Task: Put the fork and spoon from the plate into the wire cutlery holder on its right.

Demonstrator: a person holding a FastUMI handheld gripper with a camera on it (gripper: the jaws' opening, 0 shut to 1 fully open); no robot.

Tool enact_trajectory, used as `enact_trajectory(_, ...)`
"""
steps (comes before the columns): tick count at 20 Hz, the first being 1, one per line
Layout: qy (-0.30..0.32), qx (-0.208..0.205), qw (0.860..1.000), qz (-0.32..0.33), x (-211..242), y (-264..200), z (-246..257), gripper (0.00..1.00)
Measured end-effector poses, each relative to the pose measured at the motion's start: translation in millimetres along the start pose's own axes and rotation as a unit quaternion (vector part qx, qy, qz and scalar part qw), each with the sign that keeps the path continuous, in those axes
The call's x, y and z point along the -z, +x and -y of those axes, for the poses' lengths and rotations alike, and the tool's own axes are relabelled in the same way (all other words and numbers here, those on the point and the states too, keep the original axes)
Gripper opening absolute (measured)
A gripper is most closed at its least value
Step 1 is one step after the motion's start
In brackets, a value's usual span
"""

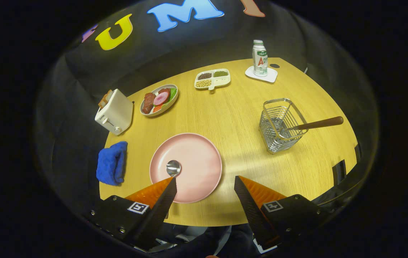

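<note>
A pink plate (196,157) lies on the wooden table just ahead of my fingers. A spoon's shiny bowl (173,167) rests on the plate's near left part, and its handle is hidden behind my left finger (153,195). To the plate's right stands the wire cutlery holder (277,132). A utensil with a brown wooden handle (318,123) leans out of it to the right. My gripper (205,182) is open and hovers above the plate's near edge with nothing between its fingers.
A blue cloth (111,163) lies left of the plate, with a white toaster (115,111) beyond it. Farther back are a dish of food (159,99), a divided tray of beans (212,79) and a bottle (260,58) on a white coaster.
</note>
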State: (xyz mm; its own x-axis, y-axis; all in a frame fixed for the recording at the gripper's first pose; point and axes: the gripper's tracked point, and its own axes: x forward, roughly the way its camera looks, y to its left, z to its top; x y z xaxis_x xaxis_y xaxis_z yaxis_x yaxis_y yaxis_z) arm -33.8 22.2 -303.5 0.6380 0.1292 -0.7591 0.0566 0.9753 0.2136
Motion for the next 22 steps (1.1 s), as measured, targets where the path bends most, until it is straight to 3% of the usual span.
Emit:
enact_trajectory(14, -0.095, -0.042, 0.989, -0.102, 83.5, 39.4, -88.4, 0.99)
enact_trajectory(22, -0.082, -0.029, 0.985, -0.152, 112.1, 58.2, -89.4, 0.99)
